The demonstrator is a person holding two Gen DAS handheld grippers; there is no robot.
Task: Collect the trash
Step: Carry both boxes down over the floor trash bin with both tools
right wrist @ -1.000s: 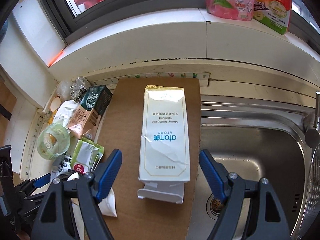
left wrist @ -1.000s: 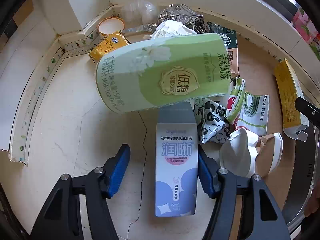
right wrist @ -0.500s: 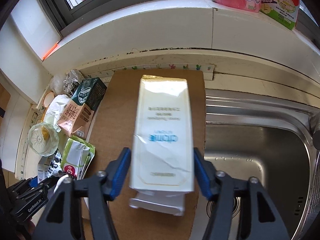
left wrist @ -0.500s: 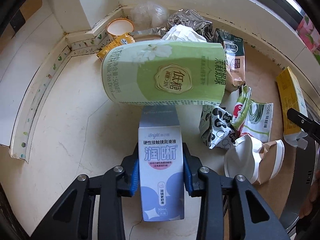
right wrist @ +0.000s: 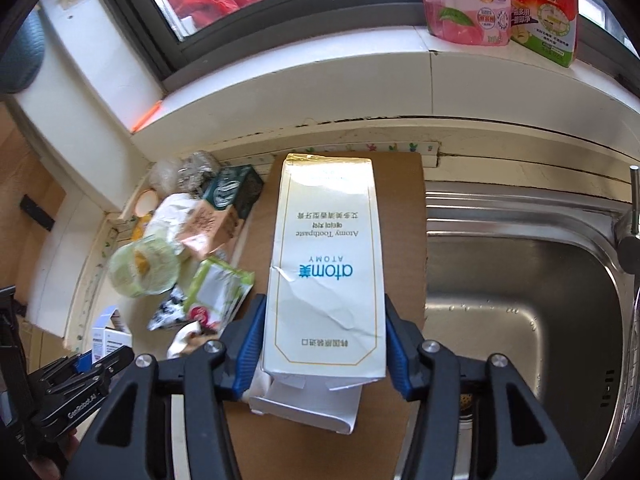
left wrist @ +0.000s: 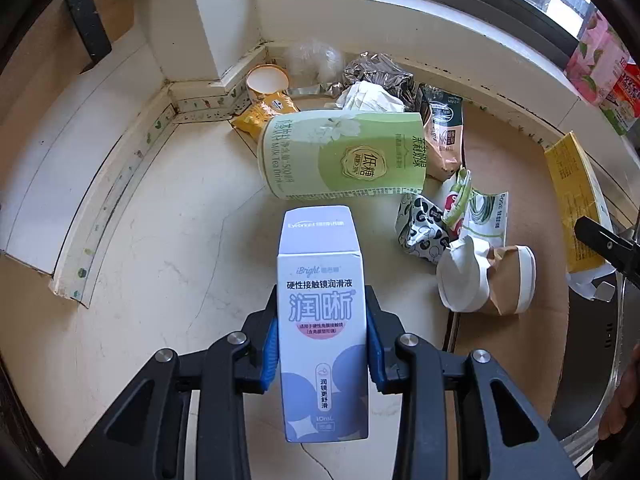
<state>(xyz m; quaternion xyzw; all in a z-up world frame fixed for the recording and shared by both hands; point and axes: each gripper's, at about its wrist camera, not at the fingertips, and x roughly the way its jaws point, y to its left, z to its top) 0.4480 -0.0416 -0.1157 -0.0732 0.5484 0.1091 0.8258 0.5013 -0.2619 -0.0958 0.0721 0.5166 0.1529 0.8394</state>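
On my right, the steel sink (right wrist: 520,280) fills the frame's right half, and brown cardboard (right wrist: 404,200) lies left of it. My right gripper (right wrist: 324,344) has just closed onto the toothpaste box (right wrist: 326,264), at centre. My left gripper (left wrist: 322,344) clamps the small lilac carton (left wrist: 322,320), low centre. Above it a green milk-tea bottle (left wrist: 344,156) lies sideways, and crumpled wrappers (left wrist: 456,216) crowd the frame to its right.
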